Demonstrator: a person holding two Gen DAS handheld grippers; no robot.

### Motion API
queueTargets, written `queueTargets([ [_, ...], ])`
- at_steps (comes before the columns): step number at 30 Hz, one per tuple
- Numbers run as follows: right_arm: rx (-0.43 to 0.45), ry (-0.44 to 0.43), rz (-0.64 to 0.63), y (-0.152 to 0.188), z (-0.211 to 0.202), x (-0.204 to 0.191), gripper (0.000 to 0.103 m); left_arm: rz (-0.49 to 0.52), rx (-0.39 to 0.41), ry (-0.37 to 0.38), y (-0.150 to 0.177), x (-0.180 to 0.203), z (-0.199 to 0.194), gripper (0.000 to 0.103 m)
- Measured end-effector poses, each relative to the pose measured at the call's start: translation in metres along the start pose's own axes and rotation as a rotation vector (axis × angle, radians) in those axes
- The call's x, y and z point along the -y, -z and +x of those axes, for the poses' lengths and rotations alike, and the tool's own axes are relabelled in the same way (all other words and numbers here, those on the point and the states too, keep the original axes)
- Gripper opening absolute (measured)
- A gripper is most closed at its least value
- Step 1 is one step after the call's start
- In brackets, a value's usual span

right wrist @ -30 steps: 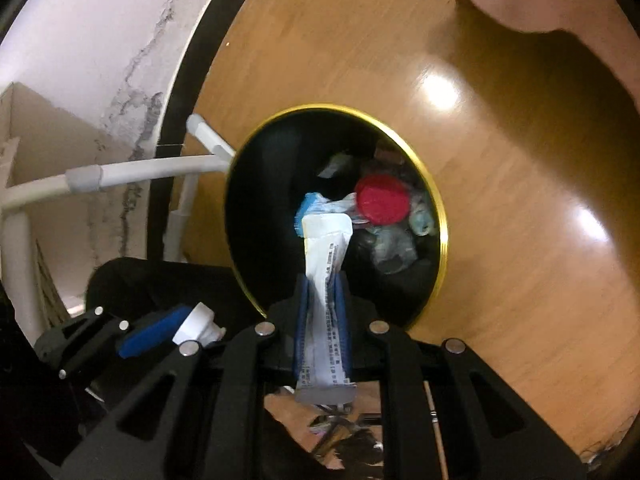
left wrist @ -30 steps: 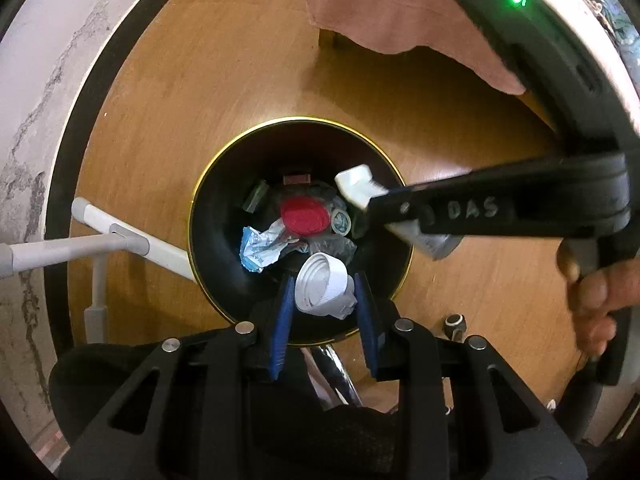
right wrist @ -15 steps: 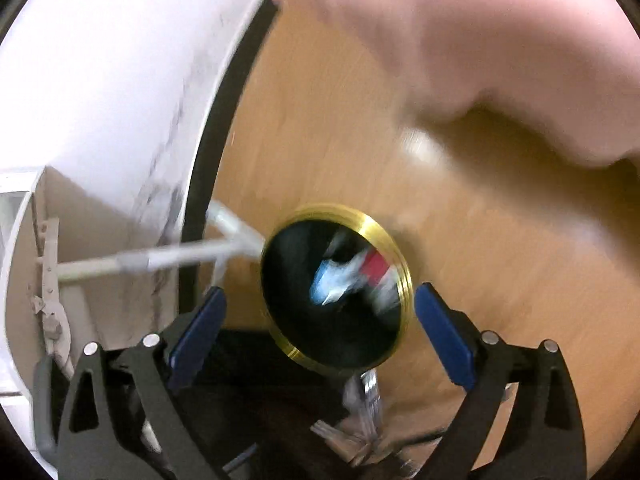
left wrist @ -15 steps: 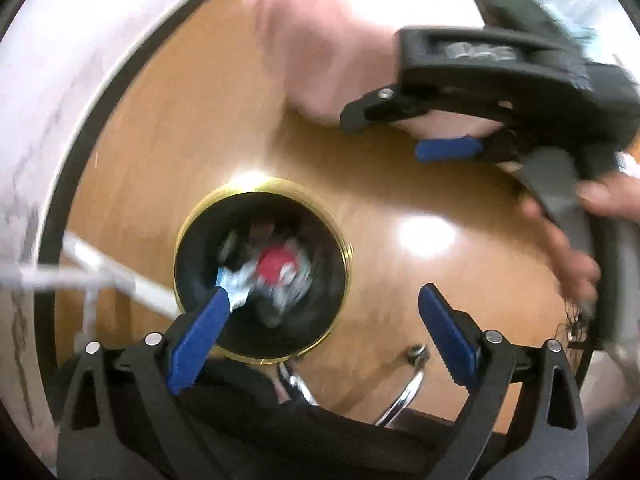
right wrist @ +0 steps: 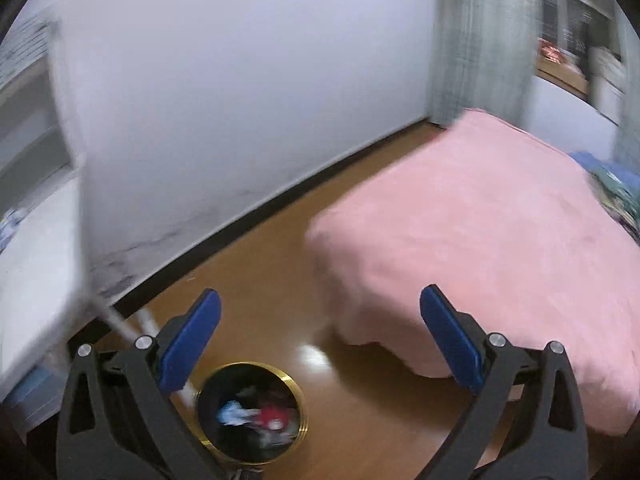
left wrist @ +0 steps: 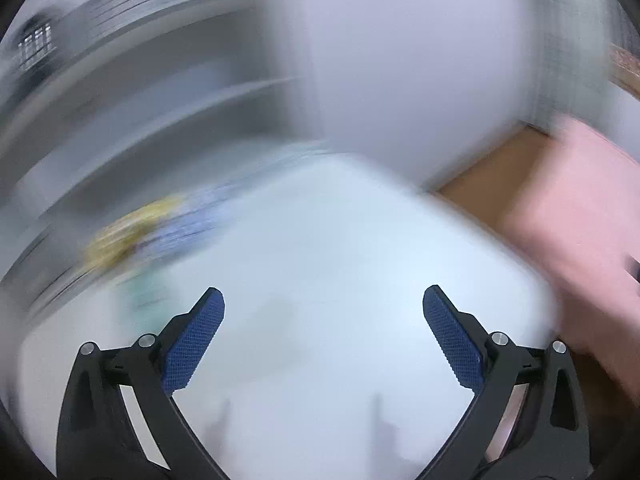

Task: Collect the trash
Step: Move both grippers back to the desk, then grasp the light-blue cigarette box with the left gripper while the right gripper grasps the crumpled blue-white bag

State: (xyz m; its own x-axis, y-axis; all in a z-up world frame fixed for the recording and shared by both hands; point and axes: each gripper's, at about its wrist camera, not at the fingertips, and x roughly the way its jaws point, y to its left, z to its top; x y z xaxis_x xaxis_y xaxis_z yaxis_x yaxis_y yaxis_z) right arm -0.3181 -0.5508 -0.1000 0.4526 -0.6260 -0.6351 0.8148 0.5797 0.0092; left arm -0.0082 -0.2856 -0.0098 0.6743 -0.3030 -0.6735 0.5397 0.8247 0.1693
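Nothing is held: the fingers of the left gripper (left wrist: 323, 335) and right gripper (right wrist: 319, 333) are spread apart, presumably readied for more trash; the bin (right wrist: 208, 432) is seen below.

A: Any writing you can read in either view?
B: None. The left view is smeared with motion blur; the yellow and blue clutter (left wrist: 160, 228) on the white table (left wrist: 320, 280) shows no legible print.
A: And the bin (right wrist: 250, 412)?
B: Its trash is blurred too, no labels readable.
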Motion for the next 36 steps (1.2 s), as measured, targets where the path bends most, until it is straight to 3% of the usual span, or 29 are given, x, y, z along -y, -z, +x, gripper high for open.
queueTargets([
  [2, 0.002, -0.055, -0.069, -0.008, 0.002, -0.040, 0.096, -0.120, -0.042, -0.149, 0.002, -0.053, 0.017, 0.097],
  [3, 0.003, -0.081, -0.105, -0.012, 0.004, -0.059, 0.096, -0.181, -0.055, -0.188, 0.004, -0.080, 0.026, 0.097],
  [5, 0.001, -0.136, -0.169, -0.022, 0.007, -0.098, 0.096, -0.271, -0.107, -0.200, 0.005, -0.113, 0.047, 0.097],
  [8, 0.026, -0.208, -0.231, -0.036, 0.004, -0.149, 0.096, -0.348, -0.151, -0.136, 0.004, -0.130, 0.074, 0.097],
  [14, 0.054, -0.318, -0.378, -0.049, 0.005, -0.229, 0.096, -0.271, -0.214, -0.139, -0.004, -0.132, 0.114, 0.097],
  [18, 0.053, -0.429, -0.472, -0.062, 0.002, -0.281, 0.096, -0.220, -0.243, -0.088, 0.004, -0.151, 0.136, 0.097],
  [22, 0.057, -0.520, -0.559, -0.071, -0.001, -0.340, 0.096, -0.262, -0.253, -0.046, 0.017, -0.194, 0.139, 0.097],
  [27, 0.041, -0.654, -0.708, -0.070, 0.008, -0.410, 0.096, -0.330, -0.265, -0.095, 0.037, -0.249, 0.133, 0.097],
  [30, 0.001, -0.793, -0.846, -0.074, 0.023, -0.458, 0.096, -0.323, -0.273, -0.086, 0.041, -0.266, 0.136, 0.097],
  [36, -0.041, -0.962, -1.064, -0.098, 0.040, -0.537, 0.096, -0.316, -0.285, -0.068, 0.036, -0.279, 0.145, 0.097],
])
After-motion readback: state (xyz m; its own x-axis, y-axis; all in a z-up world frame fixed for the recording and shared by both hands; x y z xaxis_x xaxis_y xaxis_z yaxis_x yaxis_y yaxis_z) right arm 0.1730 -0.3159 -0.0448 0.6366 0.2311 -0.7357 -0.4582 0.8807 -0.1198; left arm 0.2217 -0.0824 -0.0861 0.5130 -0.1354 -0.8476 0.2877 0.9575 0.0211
